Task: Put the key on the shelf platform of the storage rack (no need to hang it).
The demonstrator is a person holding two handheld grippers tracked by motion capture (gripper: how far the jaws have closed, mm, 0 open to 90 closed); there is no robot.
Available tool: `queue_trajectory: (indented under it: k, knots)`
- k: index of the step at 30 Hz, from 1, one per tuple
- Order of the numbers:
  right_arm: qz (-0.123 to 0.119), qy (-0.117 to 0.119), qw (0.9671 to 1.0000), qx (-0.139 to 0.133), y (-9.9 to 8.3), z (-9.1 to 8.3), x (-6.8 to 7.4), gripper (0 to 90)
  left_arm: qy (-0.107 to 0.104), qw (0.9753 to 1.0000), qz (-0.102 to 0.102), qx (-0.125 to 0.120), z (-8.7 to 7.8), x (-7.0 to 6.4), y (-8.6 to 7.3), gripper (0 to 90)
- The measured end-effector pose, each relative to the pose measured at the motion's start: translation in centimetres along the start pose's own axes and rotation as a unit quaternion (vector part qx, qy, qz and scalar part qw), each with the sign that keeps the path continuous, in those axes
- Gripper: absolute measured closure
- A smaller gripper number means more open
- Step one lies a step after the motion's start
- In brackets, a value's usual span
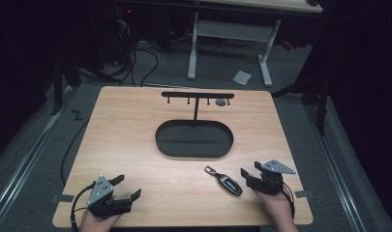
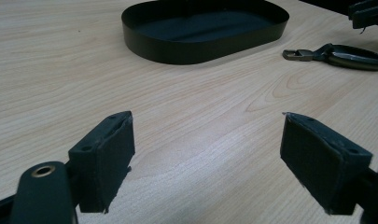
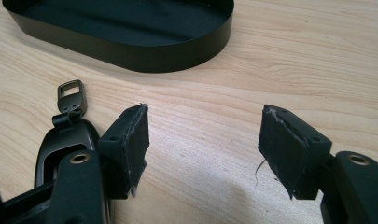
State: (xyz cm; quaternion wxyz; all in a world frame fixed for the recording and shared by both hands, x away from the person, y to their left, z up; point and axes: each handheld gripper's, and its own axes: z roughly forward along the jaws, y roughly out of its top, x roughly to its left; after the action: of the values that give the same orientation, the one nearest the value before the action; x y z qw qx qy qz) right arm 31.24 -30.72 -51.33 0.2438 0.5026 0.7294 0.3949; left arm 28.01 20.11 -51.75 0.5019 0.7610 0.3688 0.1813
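Observation:
A black car key fob [image 1: 226, 182] with a metal clasp lies on the wooden table [image 1: 135, 145] near its front right; it also lies at the far right of the left gripper view as the key fob [image 2: 350, 55], and the key fob [image 3: 65, 135] sits beside my right gripper's left jaw. A black oval tray [image 1: 194, 138] holds the table's middle, with a T-shaped hook stand [image 1: 197, 96] rising behind it. My left gripper [image 1: 127, 188] rests open at the front left, nothing between its jaws. My right gripper [image 1: 250, 170] is open just right of the fob, empty.
The oval tray's wall [image 2: 177, 49] faces my left gripper, and the tray wall [image 3: 130, 53] lies ahead of my right gripper. A small round grey thing [image 1: 221, 102] hangs from the stand's right end. Beyond the table stand a desk frame [image 1: 230, 43], cables and dark floor.

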Motion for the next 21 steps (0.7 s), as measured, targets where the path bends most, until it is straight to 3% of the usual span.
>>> queue_trajectory:
  k: [9,15,19,21]
  knots:
    - [-0.007,-0.007,0.9999,0.008,-0.1,0.0,0.1,34.0,0.003,1.0,-0.005,-0.001,0.1,0.0,0.0,18.5]
    - [-0.017,-0.008,0.9998,0.008,0.3,-0.1,0.2,29.9,0.006,1.0,0.001,0.003,0.3,0.1,0.1,18.5]
    - [-0.011,-0.008,0.9999,0.009,0.5,0.0,0.2,28.0,0.005,0.9999,0.008,0.01,0.3,0.0,0.1,18.6]
    - [-0.01,0.004,0.9996,0.026,1.2,0.3,-0.1,27.0,0.003,0.9999,0.011,0.011,0.3,0.0,0.1,18.6]
